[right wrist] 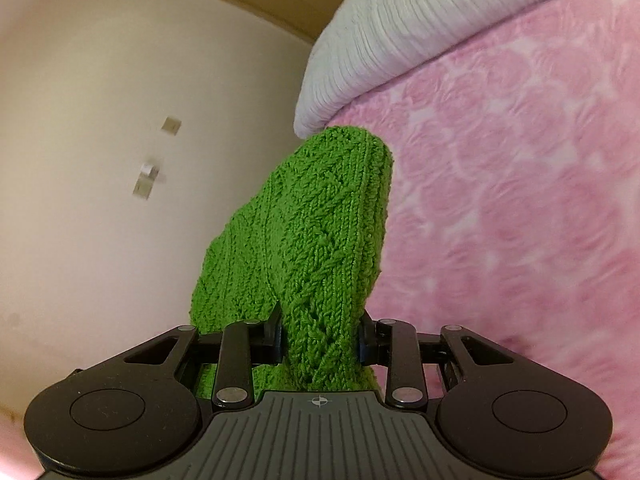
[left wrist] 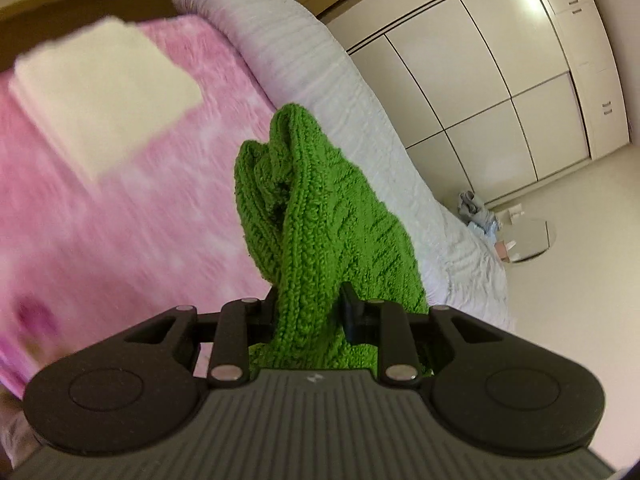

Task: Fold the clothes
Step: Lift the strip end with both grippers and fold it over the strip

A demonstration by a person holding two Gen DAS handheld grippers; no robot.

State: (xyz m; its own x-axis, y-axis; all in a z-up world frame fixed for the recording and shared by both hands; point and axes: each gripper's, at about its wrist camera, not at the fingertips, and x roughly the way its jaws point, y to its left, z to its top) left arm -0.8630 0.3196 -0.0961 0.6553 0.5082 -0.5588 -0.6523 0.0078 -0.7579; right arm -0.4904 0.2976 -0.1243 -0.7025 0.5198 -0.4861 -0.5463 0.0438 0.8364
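The left gripper [left wrist: 310, 300] is closed tight on a bunch of the green knit garment [left wrist: 316, 208], the fabric pinched between its two fingers and standing up in thick folds ahead of them. The right gripper [right wrist: 320, 330] is likewise clamped on another part of the same green knit garment [right wrist: 308, 232], its cable pattern rising in a rounded hump in front of the fingers. In both views the garment is lifted clear of the bed rather than lying flat on it.

Under and behind it lies the pink blanket [left wrist: 120, 216], spread over the bed, with a rose-like texture showing in the right wrist view [right wrist: 512, 200]. A folded cream cloth [left wrist: 104, 88] rests on the blanket toward the bed's far end. A white ribbed quilt [left wrist: 320, 64] runs in a long roll along the edge of the bed; the same quilt [right wrist: 400, 28] shows at the top of the right wrist view. Beyond the bed's edge stands a cream wardrobe [left wrist: 500, 72] on a pale floor [left wrist: 568, 280].
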